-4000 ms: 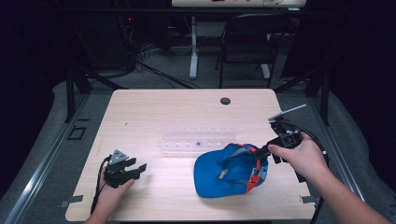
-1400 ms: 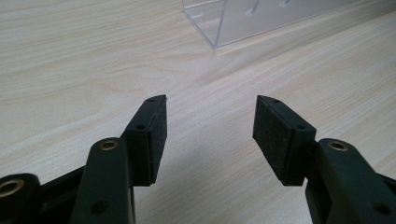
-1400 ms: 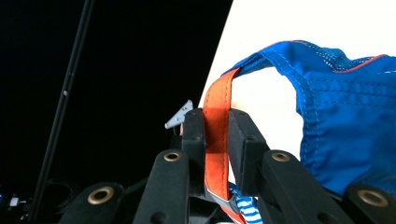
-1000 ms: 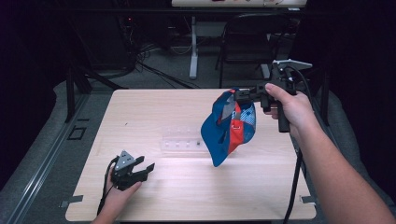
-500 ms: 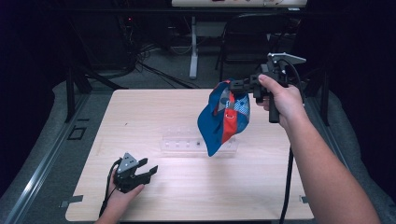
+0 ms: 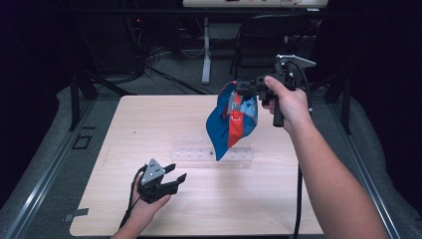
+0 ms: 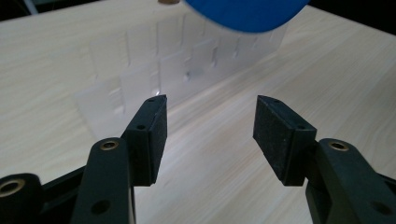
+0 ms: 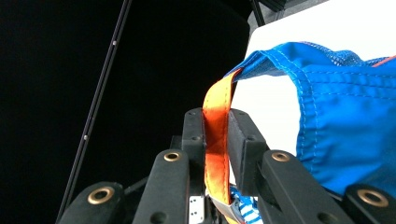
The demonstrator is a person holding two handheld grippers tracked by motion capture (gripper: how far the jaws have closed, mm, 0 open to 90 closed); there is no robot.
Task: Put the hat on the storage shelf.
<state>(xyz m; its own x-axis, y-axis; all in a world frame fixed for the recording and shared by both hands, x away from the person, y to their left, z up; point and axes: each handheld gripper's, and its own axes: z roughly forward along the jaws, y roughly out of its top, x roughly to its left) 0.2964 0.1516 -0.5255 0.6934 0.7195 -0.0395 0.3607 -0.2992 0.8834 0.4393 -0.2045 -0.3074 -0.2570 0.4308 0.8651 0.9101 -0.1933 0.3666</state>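
R tongs (image 6: 242, 89) clamped on cap's orange strap (image 8: 215, 140) at 1 o'clock; L tongs (image 6: 174, 180) apart. Thin grip, so cap (image 6: 231, 122) could slip onto tabletop (image 6: 149, 124).

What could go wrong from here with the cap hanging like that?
1. The right gripper is shut on just the orange strap, so the blue cap dangles freely; a quick swing could pull the strap out.
2. The cap hangs above the clear plastic rack; lowering it carelessly may snag or shove that light rack.
3. The left gripper is open and points at the rack, low over the table; reaching for the cap's brim, it might bump the rack first.
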